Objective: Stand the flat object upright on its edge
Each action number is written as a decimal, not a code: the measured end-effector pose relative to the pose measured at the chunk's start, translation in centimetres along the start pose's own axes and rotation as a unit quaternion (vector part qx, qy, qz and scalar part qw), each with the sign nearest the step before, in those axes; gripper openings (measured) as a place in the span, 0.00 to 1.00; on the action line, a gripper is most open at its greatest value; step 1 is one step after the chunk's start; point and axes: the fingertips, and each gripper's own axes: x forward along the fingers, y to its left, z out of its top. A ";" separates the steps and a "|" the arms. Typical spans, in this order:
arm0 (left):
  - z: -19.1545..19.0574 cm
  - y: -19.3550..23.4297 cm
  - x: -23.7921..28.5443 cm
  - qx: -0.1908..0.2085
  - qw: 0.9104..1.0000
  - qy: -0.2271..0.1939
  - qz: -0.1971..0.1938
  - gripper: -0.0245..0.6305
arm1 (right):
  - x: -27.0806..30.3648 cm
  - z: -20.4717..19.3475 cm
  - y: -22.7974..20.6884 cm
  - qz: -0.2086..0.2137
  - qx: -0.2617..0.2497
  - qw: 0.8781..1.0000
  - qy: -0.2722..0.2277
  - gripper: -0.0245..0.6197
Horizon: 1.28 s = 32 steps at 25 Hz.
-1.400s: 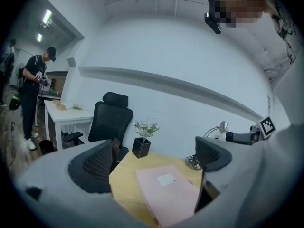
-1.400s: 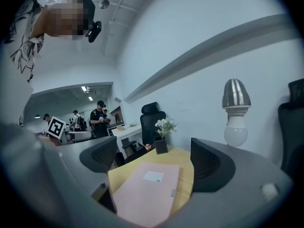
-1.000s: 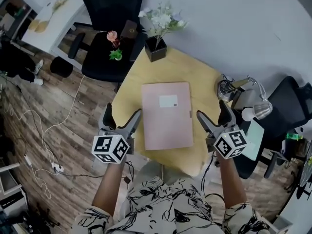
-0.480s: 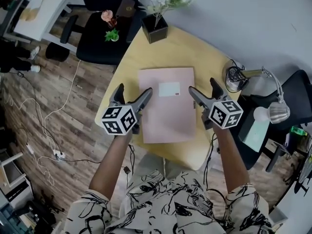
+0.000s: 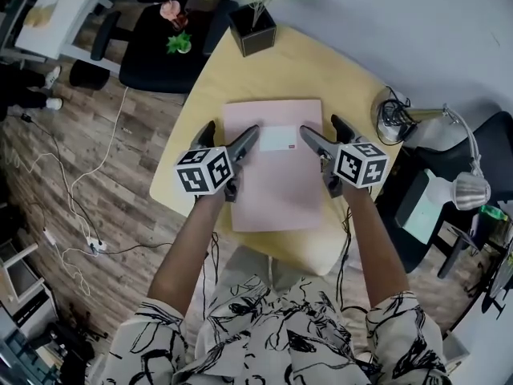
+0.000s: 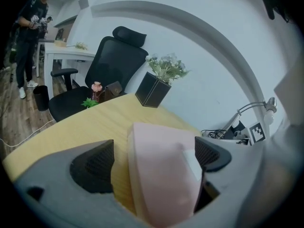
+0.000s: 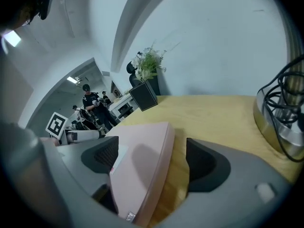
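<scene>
A flat pink folder (image 5: 276, 175) with a white label lies face up on the round yellow table (image 5: 321, 70). My left gripper (image 5: 232, 131) is open and straddles the folder's left edge. In the left gripper view the folder (image 6: 164, 175) fills the gap between the dark pads (image 6: 92, 166), which stand apart from it. My right gripper (image 5: 321, 128) is open too and straddles the right edge. The right gripper view has the folder's edge (image 7: 142, 165) between the wide-apart pads (image 7: 204, 164). Neither gripper pinches the folder.
A black planter with white flowers (image 5: 252, 29) stands at the table's far edge. A black office chair (image 5: 156, 50) is beyond the table on the left. A lamp base with coiled cable (image 5: 393, 123) sits at the right rim, with the lamp head (image 5: 471, 189) beyond it.
Both grippers have moved forward and inward from the table's near edge. They now straddle the folder's left and right edges. The folder has not moved.
</scene>
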 end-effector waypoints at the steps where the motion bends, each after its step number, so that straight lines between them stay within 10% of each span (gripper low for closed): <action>1: -0.1 0.0 0.3 -0.003 1.000 0.002 -0.001 0.84 | 0.3 -0.2 0.0 0.003 0.009 1.000 0.003 0.74; 16: -1.2 0.7 1.2 -0.037 0.999 0.009 0.015 0.57 | 1.8 -1.5 0.0 0.016 0.076 0.997 0.013 0.50; 32: 3.0 -2.6 -3.5 -0.006 0.998 -0.056 0.025 0.54 | -2.1 2.8 3.6 0.014 0.028 0.998 -0.047 0.47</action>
